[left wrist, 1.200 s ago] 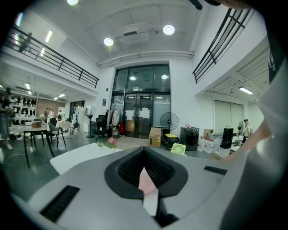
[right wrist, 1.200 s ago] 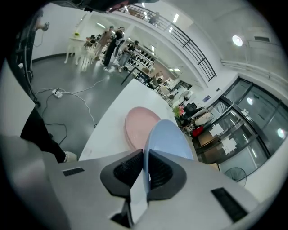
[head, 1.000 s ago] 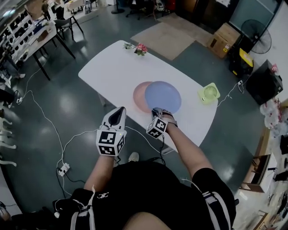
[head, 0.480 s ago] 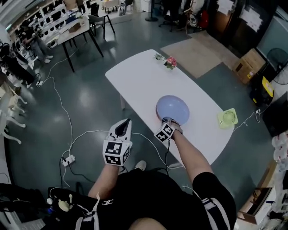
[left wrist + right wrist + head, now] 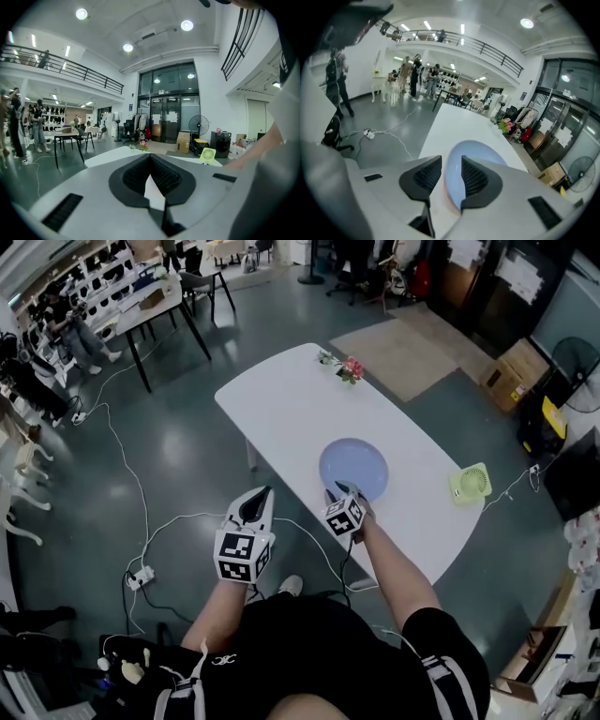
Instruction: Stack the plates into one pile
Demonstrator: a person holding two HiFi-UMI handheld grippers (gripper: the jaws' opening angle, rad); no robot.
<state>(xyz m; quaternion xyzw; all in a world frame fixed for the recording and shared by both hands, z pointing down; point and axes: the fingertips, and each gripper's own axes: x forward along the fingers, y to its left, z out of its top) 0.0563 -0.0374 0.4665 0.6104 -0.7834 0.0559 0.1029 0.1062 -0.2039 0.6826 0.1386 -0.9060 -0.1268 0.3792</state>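
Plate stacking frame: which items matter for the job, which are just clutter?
Job: blue plate on top of pink plate; right tool, jaws just opened, plate rim between them; left tool, shut, idle.
Lying about: flowers; green fan; cardboard box; power strip on floor.

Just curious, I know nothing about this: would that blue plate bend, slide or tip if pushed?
The blue plate looks stiff, its rim a clean circle, so probably no bending. Resting on the pink plate, it would likely slide if pushed. Wide and shallow, it seems unlikely to tip.
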